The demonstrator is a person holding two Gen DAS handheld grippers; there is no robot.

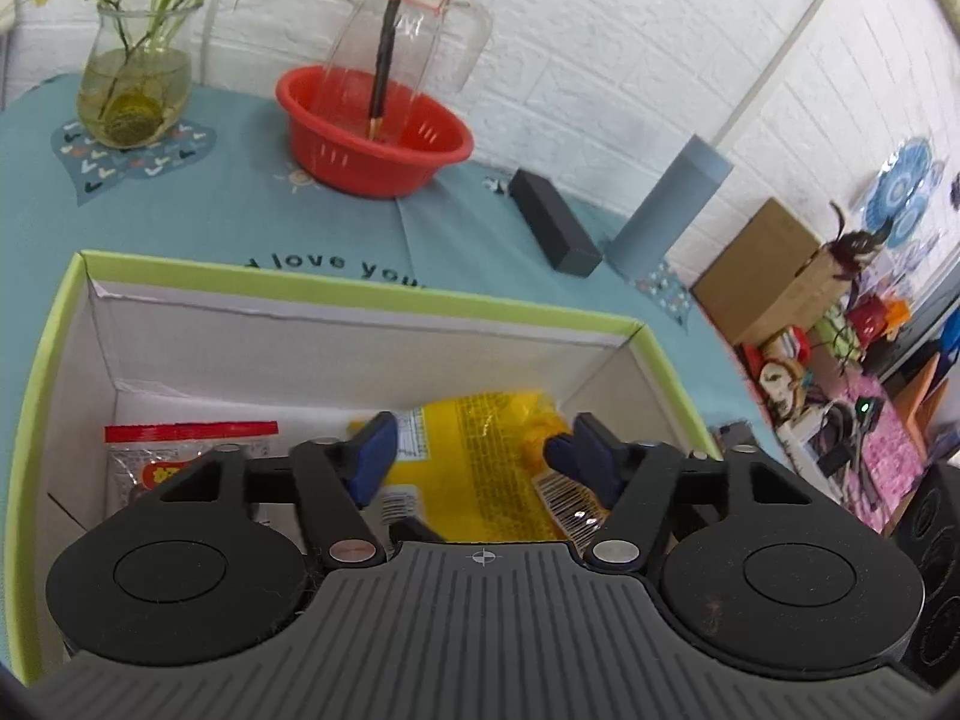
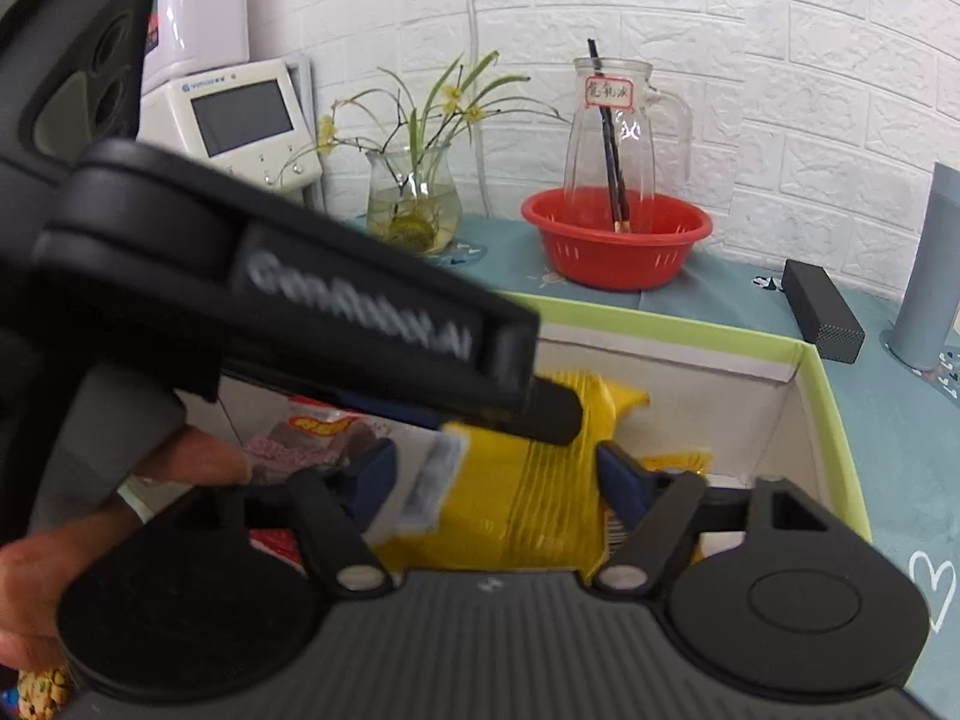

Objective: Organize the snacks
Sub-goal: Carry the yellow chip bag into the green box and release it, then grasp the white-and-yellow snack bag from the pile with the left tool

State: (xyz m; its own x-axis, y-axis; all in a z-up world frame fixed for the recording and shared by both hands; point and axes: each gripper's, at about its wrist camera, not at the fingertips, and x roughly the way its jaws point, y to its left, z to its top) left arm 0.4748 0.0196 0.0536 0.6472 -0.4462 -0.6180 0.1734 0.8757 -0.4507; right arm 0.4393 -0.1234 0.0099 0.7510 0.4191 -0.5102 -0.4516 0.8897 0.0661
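A cardboard box with a green rim and white inside stands on the teal tablecloth. A yellow snack packet lies inside it, with a red-and-white packet to its left. My left gripper hangs over the yellow packet, open, its blue pads apart and clear of it. In the right wrist view the yellow packet sits between the spread blue pads of my right gripper, which is open. The left tool's black housing crosses that view, with a person's fingers below it.
Behind the box stand a red basket holding a glass jug, and a flower vase. A black case and a grey-blue cylinder are at the right. A white screen device stands at the back left.
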